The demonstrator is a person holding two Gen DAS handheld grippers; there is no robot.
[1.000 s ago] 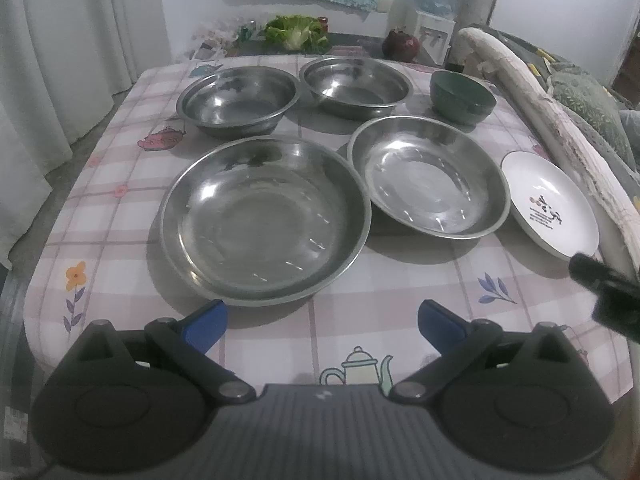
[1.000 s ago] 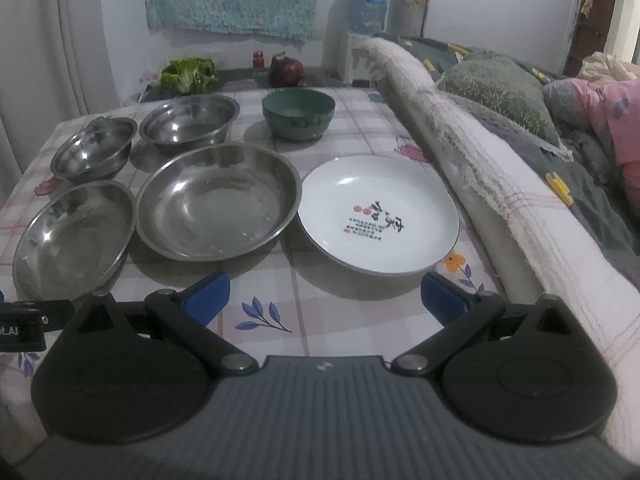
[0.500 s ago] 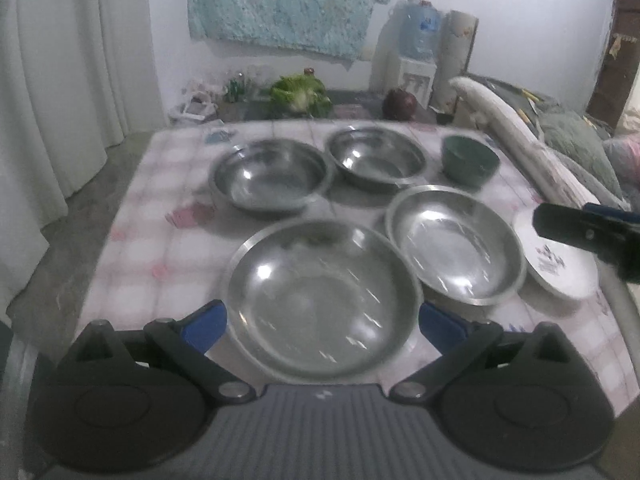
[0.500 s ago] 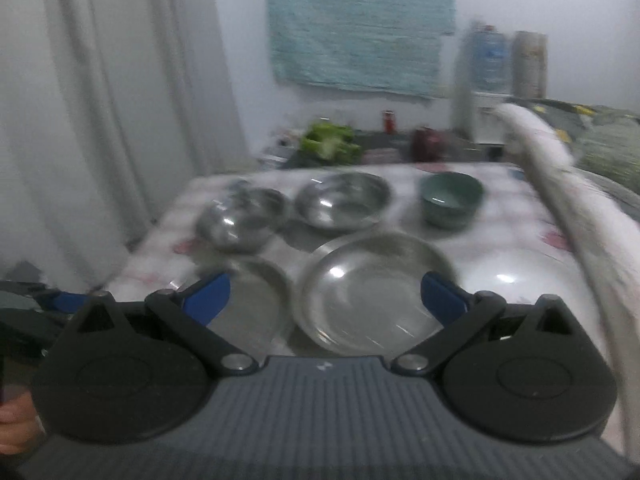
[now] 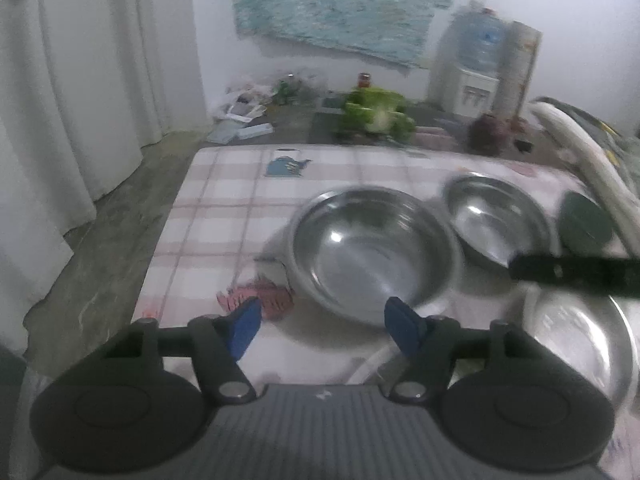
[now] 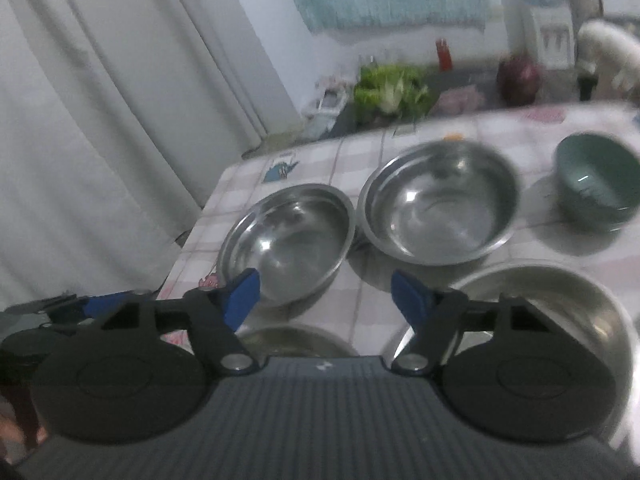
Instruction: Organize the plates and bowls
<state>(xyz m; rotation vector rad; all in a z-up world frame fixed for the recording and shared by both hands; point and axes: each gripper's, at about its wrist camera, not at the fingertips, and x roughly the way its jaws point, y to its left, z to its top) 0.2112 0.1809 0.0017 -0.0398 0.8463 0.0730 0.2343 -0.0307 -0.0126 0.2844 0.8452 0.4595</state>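
In the left wrist view my left gripper (image 5: pixel 323 328) hovers just short of a deep steel bowl (image 5: pixel 372 248). Its blue jaws are closing with nothing between them. A second steel bowl (image 5: pixel 496 216) and a green bowl (image 5: pixel 584 224) stand further right. A wide steel plate (image 5: pixel 580 344) lies at the lower right. My right gripper (image 6: pixel 325 302) is also closing on nothing, above the gap between the left steel bowl (image 6: pixel 288 240) and the right steel bowl (image 6: pixel 440 200). The green bowl (image 6: pixel 600 180) sits to the right, a steel plate (image 6: pixel 540 300) below it.
The checked tablecloth (image 5: pixel 224 232) ends at the left over a grey floor and white curtains (image 5: pixel 80 100). Beyond the far edge are a cabbage (image 5: pixel 376 114), a dark round jar (image 6: pixel 518 76) and a water dispenser (image 5: pixel 472 76). Bedding (image 5: pixel 592 160) borders the right side.
Both views have swung left and forward toward the far bowls. The white plate has left view. Both pairs of jaws stand narrower than before.
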